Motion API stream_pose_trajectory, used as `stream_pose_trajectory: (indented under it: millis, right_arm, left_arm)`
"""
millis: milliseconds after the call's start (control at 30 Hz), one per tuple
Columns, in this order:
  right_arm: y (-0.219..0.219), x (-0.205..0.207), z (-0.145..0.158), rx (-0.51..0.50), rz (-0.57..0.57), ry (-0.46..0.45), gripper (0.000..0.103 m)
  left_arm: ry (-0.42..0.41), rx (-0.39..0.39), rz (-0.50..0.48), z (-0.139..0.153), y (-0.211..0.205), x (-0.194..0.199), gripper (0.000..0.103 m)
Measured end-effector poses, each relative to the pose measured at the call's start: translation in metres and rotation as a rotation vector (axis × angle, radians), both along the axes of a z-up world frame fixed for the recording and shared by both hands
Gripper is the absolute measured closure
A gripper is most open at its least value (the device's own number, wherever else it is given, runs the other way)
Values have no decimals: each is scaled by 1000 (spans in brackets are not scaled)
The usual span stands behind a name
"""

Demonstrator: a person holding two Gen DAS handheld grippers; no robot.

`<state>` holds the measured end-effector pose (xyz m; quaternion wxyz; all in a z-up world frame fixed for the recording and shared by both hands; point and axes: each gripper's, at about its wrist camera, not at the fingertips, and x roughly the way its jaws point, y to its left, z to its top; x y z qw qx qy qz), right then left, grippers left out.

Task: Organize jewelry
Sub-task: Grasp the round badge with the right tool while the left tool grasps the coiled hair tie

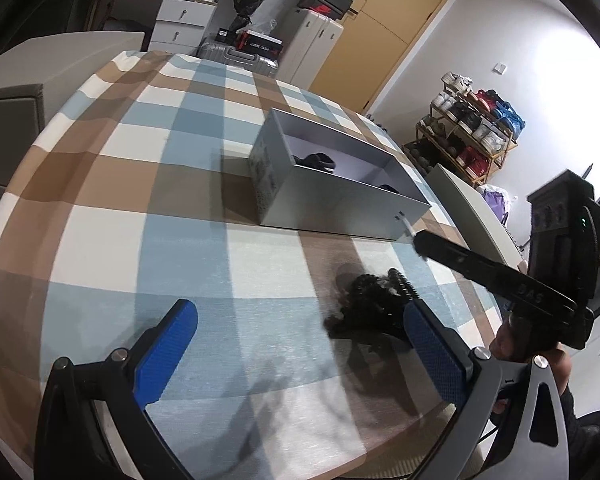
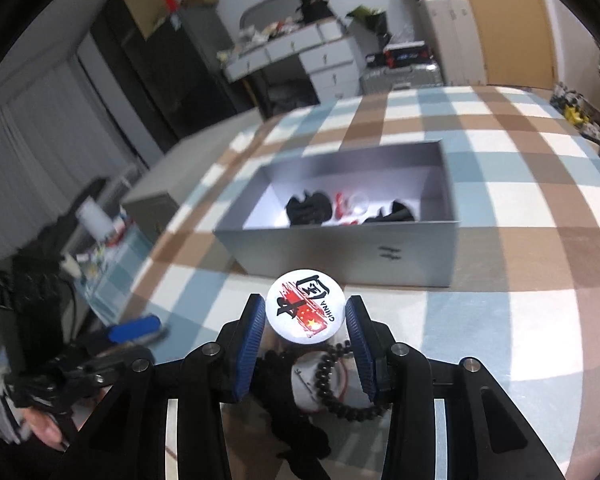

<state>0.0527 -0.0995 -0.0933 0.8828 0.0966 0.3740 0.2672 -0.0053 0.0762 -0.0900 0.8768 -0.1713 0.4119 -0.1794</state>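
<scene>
A table under a checked cloth (image 1: 148,184) of blue, brown and white squares carries everything. Toward its far edge stands a long grey box (image 2: 340,252) with no lid, its open top up. Inside the box lie two dark bundles, one near each end, with some small red and clear pieces between them; what these are is too blurred to tell.

Nearer than the box, toward the near right corner of the table as the left wrist camera sees it, lies a heap of black beads (image 1: 374,300) on the cloth, well apart from the box. In the right wrist view a string of black beads (image 2: 328,376) curves below the claw there, beside a round white item that is mostly hidden.

The right claw (image 2: 306,316) has its two blue pads pressed against the sides of a round white badge (image 2: 305,307) printed in black and red with the word CHINA, held above the cloth just in front of the near wall of the box.

The left claw (image 1: 296,352) stands wide open with nothing between its blue pads (image 1: 166,354), above the near part of the cloth with the bead heap just by its right pad.
</scene>
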Motion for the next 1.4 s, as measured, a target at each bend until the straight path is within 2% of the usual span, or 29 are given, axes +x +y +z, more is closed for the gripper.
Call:
stream_pose_trajectory:
  millis: [100, 300, 433, 533, 667, 833, 1000, 1067, 1133, 1200, 1367, 1400]
  right_arm:
    - [-15, -7, 4, 18, -30, -31, 62]
    - [-49, -24, 9, 45, -84, -80, 62]
    - [-66, -32, 7, 52, -107, -90, 62]
    - [-77, -35, 5, 53, -124, -95, 62]
    - [-89, -38, 1, 71, -142, -91, 62]
    - [-98, -42, -3, 87, -159, -88, 62]
    - [-102, -43, -5, 105, -167, -79, 62]
    - [-102, -44, -5, 104, -167, -81, 62]
    - [-101, -44, -4, 104, -163, -84, 62]
    - [-101, -44, -4, 108, -161, -85, 62]
    - [-99, -45, -3, 109, -154, -88, 62]
    - [-98, -46, -3, 107, -153, -89, 62]
  left_arm:
    - [-13, 11, -41, 7, -14, 4, 2]
    - [-37, 104, -189, 14, -60, 17, 2]
    - [-69, 294, -308, 12, -99, 32, 2]
    - [-63, 361, -409, 11, -117, 42, 2]
    - [-13, 416, -517, 4, -133, 50, 2]
    - [-31, 535, -525, -6, -148, 55, 2]
    - [-1, 513, -564, -12, -156, 58, 4]
    - [0, 512, -577, -11, -158, 55, 20]
    - [3, 525, -586, -11, -160, 54, 49]
    - [1, 539, -589, -13, -162, 54, 57]
    - [-21, 526, -603, -10, -162, 51, 65]
    - [-30, 530, -602, -9, -163, 50, 84]
